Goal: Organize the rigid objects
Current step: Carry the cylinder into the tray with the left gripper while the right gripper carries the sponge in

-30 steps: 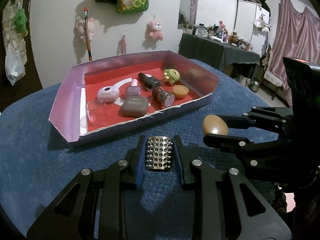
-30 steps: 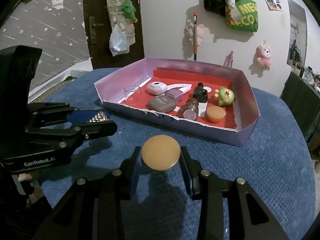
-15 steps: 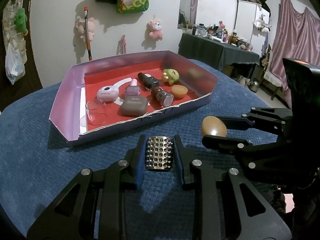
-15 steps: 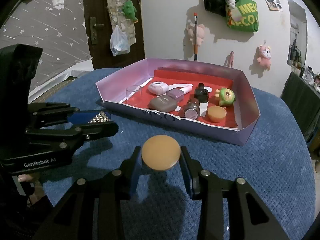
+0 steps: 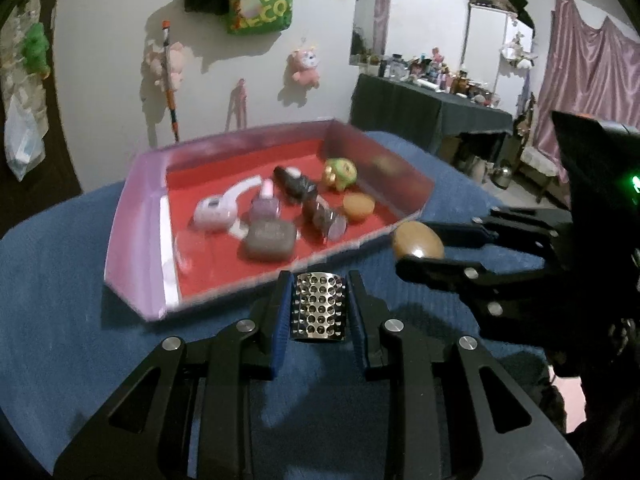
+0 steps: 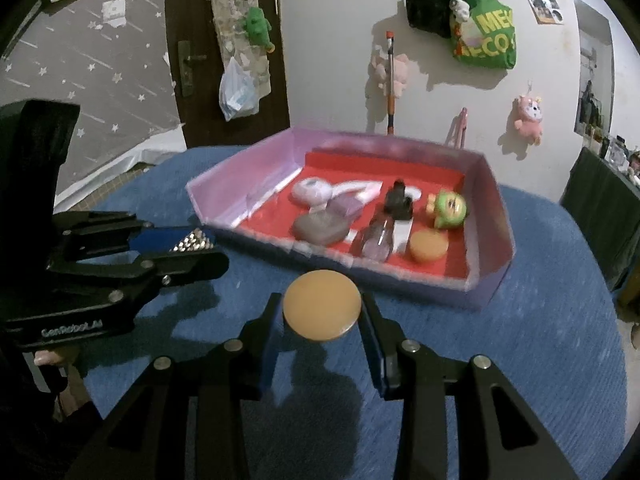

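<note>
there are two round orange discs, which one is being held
The orange disc clamped in the right gripper, over the blue cloth in front of the box. The other orange disc lies loose inside the box, beside the green toy.

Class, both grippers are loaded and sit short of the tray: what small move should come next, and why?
Probably carry the right gripper forward over the tray's near wall. Its jaws are shut on the orange disc, the tray lies just ahead, and a matching orange disc already lies inside it; the left gripper holds the studded metal piece.
</note>
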`<action>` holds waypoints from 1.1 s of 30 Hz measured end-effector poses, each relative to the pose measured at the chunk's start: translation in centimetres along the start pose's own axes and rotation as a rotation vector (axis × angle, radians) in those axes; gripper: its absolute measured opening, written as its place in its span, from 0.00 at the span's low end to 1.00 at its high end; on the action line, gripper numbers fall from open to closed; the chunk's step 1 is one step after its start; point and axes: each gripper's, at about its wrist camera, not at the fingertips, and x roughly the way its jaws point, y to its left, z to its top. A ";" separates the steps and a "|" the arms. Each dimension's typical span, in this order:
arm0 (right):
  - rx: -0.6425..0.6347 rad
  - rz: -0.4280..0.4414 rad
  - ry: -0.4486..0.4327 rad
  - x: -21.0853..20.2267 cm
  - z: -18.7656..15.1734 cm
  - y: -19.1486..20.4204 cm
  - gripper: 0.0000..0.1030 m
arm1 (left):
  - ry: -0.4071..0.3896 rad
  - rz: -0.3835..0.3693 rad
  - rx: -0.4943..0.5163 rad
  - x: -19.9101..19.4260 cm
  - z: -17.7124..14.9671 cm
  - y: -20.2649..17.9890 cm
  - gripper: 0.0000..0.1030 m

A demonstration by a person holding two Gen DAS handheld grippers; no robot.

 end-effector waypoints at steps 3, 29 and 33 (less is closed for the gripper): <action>0.008 0.011 -0.018 0.5 3.3 -1.6 0.39 | 0.010 0.007 0.011 1.1 2.8 1.0 0.24; 0.066 -0.289 0.472 20.2 15.5 -12.7 0.39 | 0.360 0.157 -0.114 20.1 11.9 9.9 0.24; 0.076 -0.290 0.511 21.3 15.4 -13.2 0.39 | 0.359 0.159 -0.120 20.6 12.0 9.9 0.24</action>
